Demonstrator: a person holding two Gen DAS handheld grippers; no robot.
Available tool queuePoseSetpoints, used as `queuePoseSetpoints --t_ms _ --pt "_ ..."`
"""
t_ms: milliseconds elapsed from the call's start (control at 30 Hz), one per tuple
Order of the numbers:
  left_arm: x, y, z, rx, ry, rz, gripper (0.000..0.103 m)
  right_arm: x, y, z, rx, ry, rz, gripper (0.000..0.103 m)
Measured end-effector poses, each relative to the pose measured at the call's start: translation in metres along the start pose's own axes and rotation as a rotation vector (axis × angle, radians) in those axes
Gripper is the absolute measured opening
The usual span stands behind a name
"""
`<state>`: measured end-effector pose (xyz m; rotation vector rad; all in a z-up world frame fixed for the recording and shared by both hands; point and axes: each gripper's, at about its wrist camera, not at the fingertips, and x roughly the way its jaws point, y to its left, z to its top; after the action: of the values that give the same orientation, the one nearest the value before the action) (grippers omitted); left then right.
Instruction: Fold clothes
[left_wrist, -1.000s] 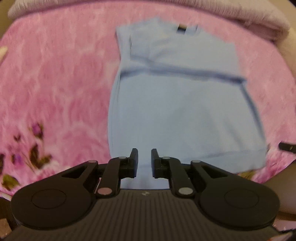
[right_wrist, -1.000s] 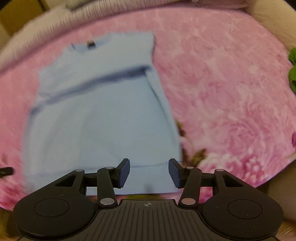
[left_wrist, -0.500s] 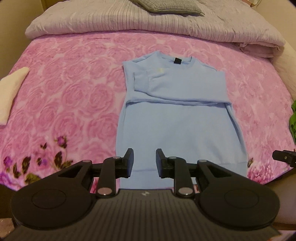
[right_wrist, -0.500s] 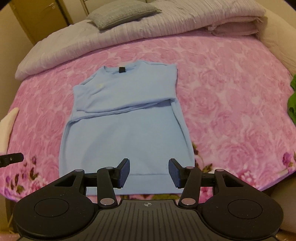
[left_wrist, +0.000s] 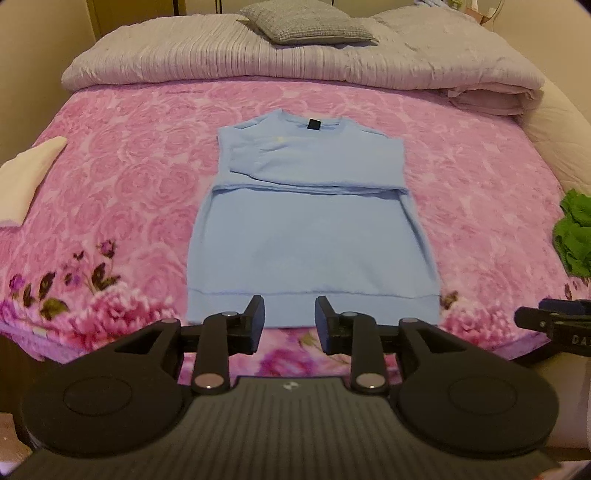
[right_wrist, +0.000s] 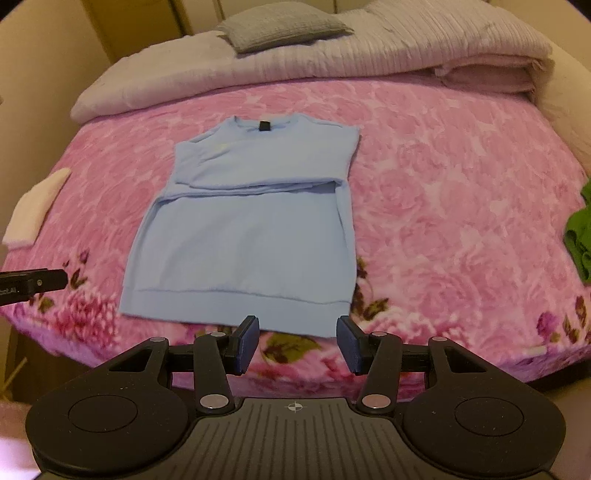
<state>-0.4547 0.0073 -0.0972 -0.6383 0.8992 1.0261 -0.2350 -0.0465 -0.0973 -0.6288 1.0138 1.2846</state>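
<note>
Sweatshirt (left_wrist: 314, 236) fold: with left gripper (left_wrist: 289, 320) and right gripper (right_wrist: 297, 343) jaws open and empty above the hem (right_wrist: 236, 304) at the bed's (left_wrist: 122, 177) near edge, pinch both hem corners evenly, then carry toward the collar (left_wrist: 314, 123).

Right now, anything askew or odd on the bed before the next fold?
Nothing serious. The blue sweatshirt lies flat on the pink blanket, sleeves folded across the chest. Its sleeve band runs slightly slanted, a bit uneven near its right edge. Both the left gripper and right gripper are open and empty.
</note>
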Motion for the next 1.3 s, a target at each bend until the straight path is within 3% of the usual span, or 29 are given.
queuePoseSetpoints --t_ms 400,767,1067,1300 --pt "-0.041 -0.028 -0.057 -0.069 -0.038 0.034 0.026 -0.029 -0.017 -0.041 -0.105 -0.013 0.055 0.05" --pt "-0.057 -0.03 -0.072 -0.081 -0.047 0.07 0.027 -0.037 -0.018 -0.056 -0.134 -0.018 0.095 0.05" --pt "-0.033 -0.011 -0.062 -0.102 0.006 0.065 0.027 -0.018 -0.012 -0.043 -0.125 0.024 0.085 0.05" --pt "0.017 0.035 -0.04 -0.129 0.069 0.007 0.028 0.026 0.003 -0.021 -0.082 0.09 0.044 0.05"
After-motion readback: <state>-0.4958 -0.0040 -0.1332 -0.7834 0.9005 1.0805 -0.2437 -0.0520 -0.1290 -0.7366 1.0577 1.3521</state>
